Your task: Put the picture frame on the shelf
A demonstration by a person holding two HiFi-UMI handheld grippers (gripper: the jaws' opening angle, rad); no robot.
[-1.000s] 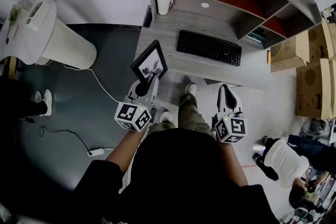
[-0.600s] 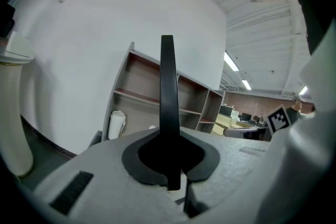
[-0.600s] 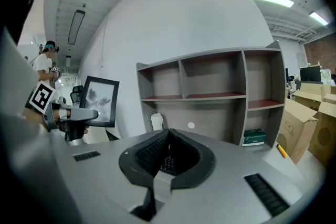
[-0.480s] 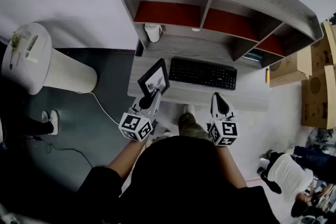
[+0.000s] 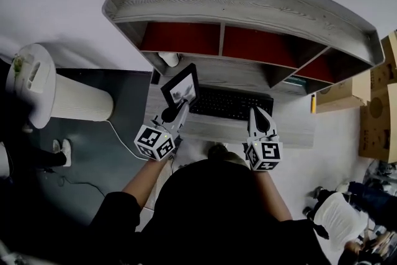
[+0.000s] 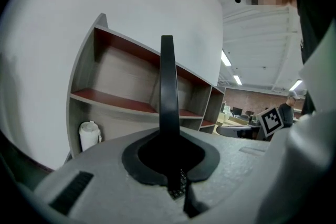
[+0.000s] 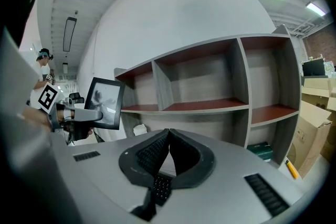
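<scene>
Black picture frame (image 5: 180, 86) clamped upright in the left tool (image 5: 176, 107), above the left end of the surface (image 5: 291, 133), below the shelf (image 5: 248, 9), right tool (image 5: 258, 113) closed on nothing, near the keyboard (image 5: 226, 103)

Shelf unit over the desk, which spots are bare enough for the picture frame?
The grey wooden shelf's three red-floored upper compartments all look bare: left, middle and right. Below it is crowded: a white container by the left wall, a black keyboard in the middle, a green object at right.
</scene>
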